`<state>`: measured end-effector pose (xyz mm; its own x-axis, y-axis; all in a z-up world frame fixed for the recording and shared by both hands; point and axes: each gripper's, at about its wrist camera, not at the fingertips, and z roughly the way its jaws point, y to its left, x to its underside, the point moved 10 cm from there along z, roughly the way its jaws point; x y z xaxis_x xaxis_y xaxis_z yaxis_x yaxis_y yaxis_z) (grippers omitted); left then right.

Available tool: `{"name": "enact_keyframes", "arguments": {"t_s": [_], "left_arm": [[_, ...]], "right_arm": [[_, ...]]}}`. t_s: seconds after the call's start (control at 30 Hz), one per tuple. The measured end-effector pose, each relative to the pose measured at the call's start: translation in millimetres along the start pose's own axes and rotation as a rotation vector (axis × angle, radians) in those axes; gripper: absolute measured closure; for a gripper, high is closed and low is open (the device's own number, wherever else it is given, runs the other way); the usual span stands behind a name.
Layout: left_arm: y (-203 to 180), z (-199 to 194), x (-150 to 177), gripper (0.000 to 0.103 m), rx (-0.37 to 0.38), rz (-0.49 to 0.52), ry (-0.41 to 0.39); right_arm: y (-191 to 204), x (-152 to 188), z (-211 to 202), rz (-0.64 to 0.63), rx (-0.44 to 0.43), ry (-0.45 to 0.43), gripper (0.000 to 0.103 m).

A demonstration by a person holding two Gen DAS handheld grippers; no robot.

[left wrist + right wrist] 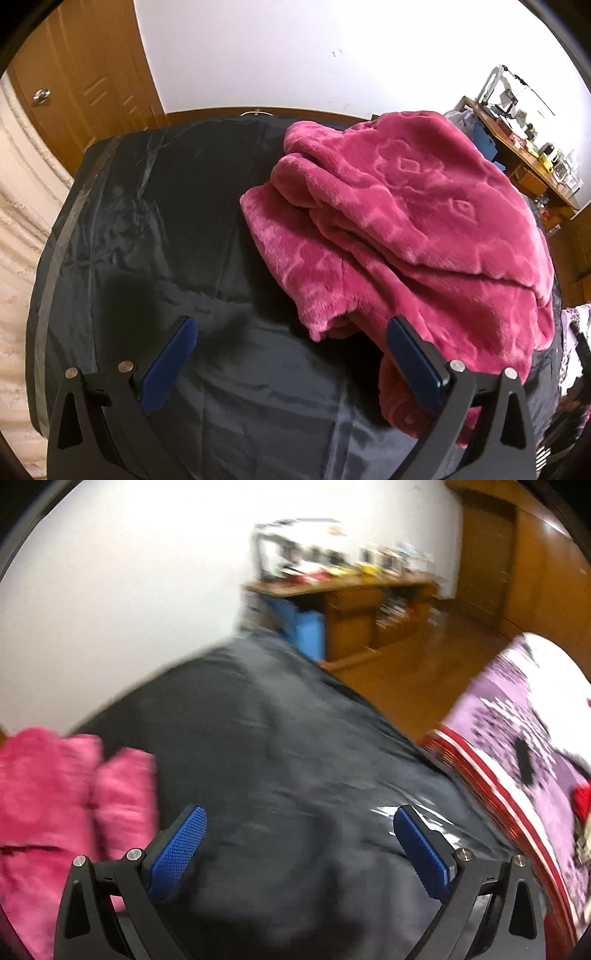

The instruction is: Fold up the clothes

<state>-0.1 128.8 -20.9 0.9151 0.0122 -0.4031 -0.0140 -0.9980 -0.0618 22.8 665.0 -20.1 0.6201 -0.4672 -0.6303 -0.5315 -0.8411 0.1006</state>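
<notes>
Currently, garment: pink fleece garment (402, 236) lies bunched at two o'clock on the dark-covered desk (155, 221), likely awaiting folding.
Left gripper (291, 362): fingers apart, empty, right one against the fleece edge.
Right gripper (299, 849): fingers apart, empty over bare cover; view blurred.

Garment (406, 236) lies bundled on the cloth-covered table (155, 229), toward its right half in the left wrist view. Left gripper (291, 325) over the table's near part, its right finger (417, 365) just before the garment's near edge (contact unclear). Right gripper (299, 816) over bare cloth, garment to its left. Desk (354, 590) behind the table, against the wall (129, 572). Bedding (517, 738) right of the table.
</notes>
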Motion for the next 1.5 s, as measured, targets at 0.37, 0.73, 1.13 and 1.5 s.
{"name": "enact_keyframes", "arguments": {"t_s": [0.37, 0.73, 1.13, 1.5], "left_arm": [[15, 23, -25, 0.0, -0.008, 0.012, -0.011], [33, 40, -27, 0.0, -0.017, -0.012, 0.015], [22, 45, -28, 0.0, 0.073, -0.031, 0.042], [24, 61, -31, 0.0, 0.207, -0.178, 0.109]], "right_arm": [[207, -24, -26, -0.247, -0.297, -0.039, 0.0], [287, -21, -14, -0.315, -0.359, -0.013, 0.0], [343, 12, 41, -0.439, -0.379, 0.236, 0.0], [314, 99, 7, -0.457, -0.589, 0.412, 0.0]]}}
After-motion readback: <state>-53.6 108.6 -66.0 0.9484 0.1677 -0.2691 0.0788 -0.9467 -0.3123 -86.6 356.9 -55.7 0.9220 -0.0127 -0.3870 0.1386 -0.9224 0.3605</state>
